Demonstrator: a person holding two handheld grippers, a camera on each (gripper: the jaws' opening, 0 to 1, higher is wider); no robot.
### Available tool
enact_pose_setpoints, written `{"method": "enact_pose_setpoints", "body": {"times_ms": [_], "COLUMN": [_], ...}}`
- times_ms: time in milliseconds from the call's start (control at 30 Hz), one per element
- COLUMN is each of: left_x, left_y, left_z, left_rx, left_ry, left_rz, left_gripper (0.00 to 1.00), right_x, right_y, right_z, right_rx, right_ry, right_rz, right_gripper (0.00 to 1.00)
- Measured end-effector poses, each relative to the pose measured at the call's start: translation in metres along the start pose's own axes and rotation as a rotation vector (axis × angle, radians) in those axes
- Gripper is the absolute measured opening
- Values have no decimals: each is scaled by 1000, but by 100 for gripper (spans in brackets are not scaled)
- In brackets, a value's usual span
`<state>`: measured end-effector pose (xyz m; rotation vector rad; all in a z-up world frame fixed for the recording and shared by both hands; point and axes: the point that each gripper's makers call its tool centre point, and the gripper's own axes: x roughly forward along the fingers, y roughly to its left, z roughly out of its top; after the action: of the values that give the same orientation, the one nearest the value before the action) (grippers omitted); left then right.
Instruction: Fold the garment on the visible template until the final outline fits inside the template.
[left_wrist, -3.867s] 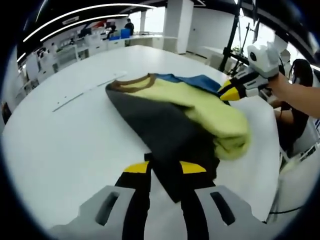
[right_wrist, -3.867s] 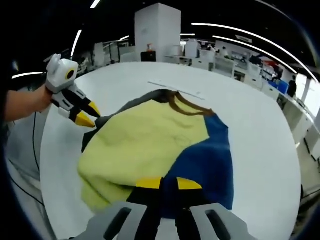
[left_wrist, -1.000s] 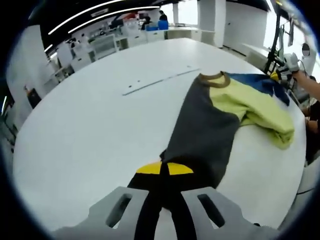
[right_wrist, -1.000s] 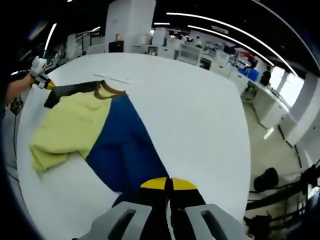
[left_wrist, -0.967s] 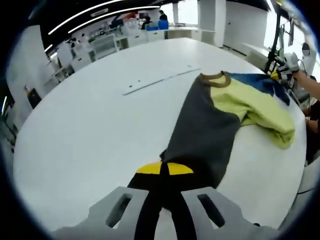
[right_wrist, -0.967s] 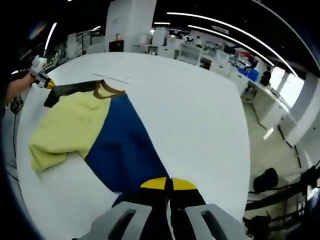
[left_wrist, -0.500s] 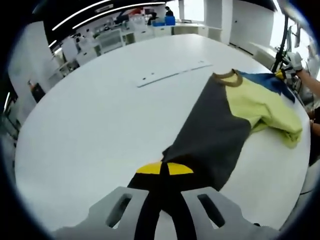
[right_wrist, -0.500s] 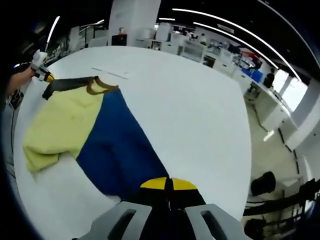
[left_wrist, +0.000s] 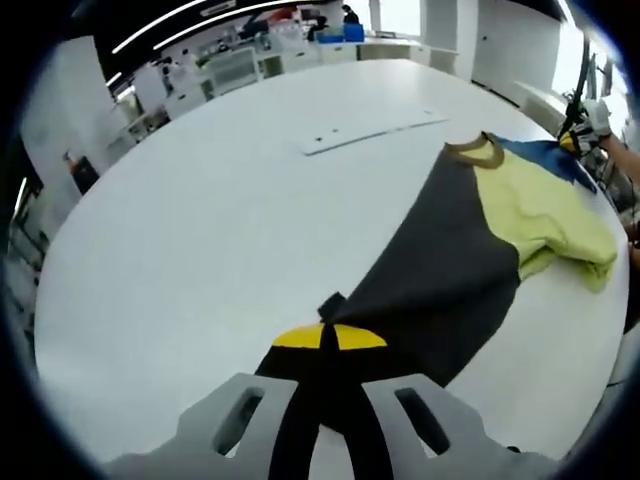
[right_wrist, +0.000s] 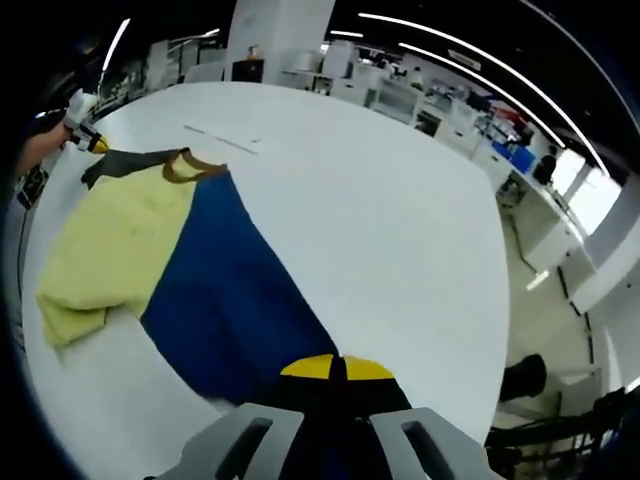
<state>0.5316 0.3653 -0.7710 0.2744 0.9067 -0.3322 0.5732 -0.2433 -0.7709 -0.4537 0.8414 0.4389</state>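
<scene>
A colour-block sweatshirt (left_wrist: 470, 240) lies spread across a large white round table (left_wrist: 200, 220), stretched between two handheld grippers. In the left gripper view, the left gripper (left_wrist: 328, 337) has its yellow-tipped jaws clenched on the end of the dark grey sleeve (left_wrist: 430, 290), with the yellow-green body (left_wrist: 550, 215) bunched further along and the brown collar (left_wrist: 474, 151) near a thin marked strip (left_wrist: 375, 130) on the table. In the right gripper view, the right gripper (right_wrist: 335, 368) grasps the end of the blue sleeve (right_wrist: 235, 300), pulled taut toward the camera
</scene>
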Motion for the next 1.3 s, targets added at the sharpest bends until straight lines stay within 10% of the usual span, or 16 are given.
{"method": "enact_pose_setpoints", "body": {"times_ms": [1300], "left_x": [2], "left_y": [15], "left_z": [19], "left_rx": [69], "left_ry": [-3], "left_rz": [82], "left_gripper": [0], "right_x": [-5], "right_y": [-2], "right_z": [-3], "right_rx": [68], "right_ry": [-26], "right_rz": [-22], "right_gripper": [1]}}
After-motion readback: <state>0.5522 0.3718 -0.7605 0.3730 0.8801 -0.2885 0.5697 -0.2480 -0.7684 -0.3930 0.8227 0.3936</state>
